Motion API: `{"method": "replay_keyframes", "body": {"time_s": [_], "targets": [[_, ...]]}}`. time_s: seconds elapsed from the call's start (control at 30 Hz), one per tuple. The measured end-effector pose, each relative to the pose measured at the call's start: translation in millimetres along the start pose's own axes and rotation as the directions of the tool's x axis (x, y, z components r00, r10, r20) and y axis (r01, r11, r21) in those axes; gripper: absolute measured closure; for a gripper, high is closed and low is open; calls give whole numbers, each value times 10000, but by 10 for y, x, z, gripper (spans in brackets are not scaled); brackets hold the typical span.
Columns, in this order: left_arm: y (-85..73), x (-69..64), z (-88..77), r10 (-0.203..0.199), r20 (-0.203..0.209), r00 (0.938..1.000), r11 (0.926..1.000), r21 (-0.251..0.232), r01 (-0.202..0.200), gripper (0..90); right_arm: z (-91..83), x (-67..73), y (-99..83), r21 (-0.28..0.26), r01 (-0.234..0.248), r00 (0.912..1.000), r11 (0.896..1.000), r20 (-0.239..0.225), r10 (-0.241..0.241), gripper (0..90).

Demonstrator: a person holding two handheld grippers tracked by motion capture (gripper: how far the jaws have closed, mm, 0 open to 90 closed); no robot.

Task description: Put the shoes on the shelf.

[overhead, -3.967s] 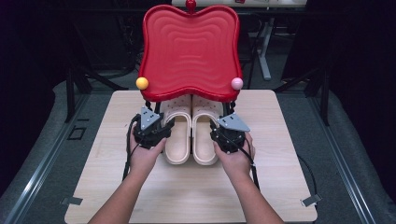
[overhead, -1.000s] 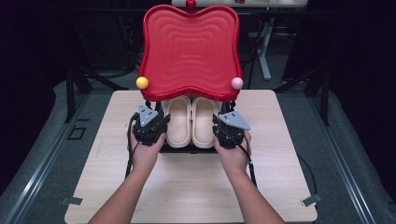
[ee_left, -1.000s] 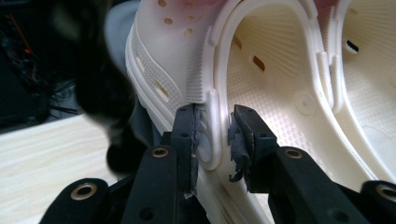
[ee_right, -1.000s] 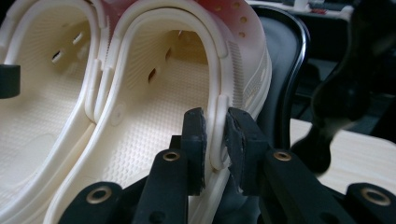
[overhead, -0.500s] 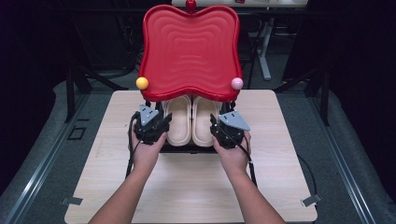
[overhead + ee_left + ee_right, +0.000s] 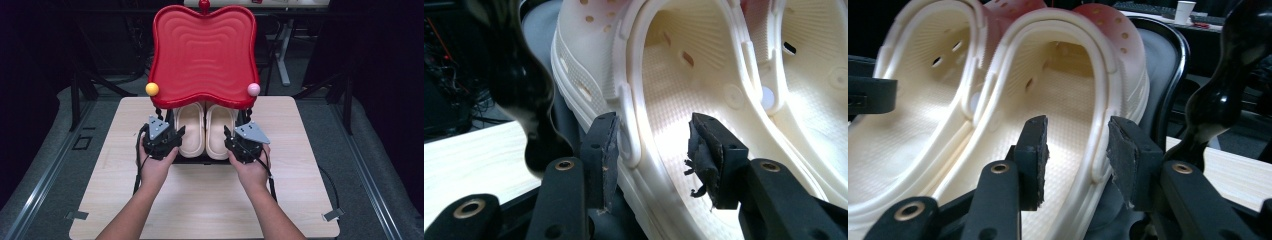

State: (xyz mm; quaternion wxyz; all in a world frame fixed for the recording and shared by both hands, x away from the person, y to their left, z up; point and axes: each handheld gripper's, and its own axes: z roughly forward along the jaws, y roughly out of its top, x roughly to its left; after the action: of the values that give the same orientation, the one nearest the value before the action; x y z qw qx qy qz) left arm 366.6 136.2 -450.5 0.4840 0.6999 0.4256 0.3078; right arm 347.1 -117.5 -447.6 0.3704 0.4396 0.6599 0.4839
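1. The 2 cream clogs sit side by side on the dark lower shelf of a small rack on the bench (image 6: 300, 200), toes tucked under the rack's red top tray (image 6: 202, 55). The left clog (image 6: 189, 131) and right clog (image 6: 220, 131) touch along their inner edges, heels toward the person.

2. The left claw (image 6: 654, 145) has just been opening. Its jaws stand well apart astride the outer heel wall of the left clog, with a gap visible on the inner side, so it has hold of nothing.

3. The right claw (image 6: 1075, 150) has likewise just been opening. It straddles the outer wall of the right clog, pads clear of it, gripping nothing.

4. The step in hand looks like the release after setting the pair on the shelf. To finish it well, I judge both claws should spread until neither pad brushes a wall.

5. Draw both claws straight back toward the person, along the clogs' length and level, so a pad does not catch a heel rim and drag a clog off the shelf.

6. Keep clear of the black curved rack legs (image 6: 1218, 95) just beside each claw.
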Motion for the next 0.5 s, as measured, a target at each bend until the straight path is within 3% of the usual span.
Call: {"method": "replay_keyframes", "body": {"time_s": [0.5], "targets": [[-139,-7,-279,-117,271,9996,9999,-35,118,545,-302,41,-54,377,297,9978,9988,-598,-275,595]]}}
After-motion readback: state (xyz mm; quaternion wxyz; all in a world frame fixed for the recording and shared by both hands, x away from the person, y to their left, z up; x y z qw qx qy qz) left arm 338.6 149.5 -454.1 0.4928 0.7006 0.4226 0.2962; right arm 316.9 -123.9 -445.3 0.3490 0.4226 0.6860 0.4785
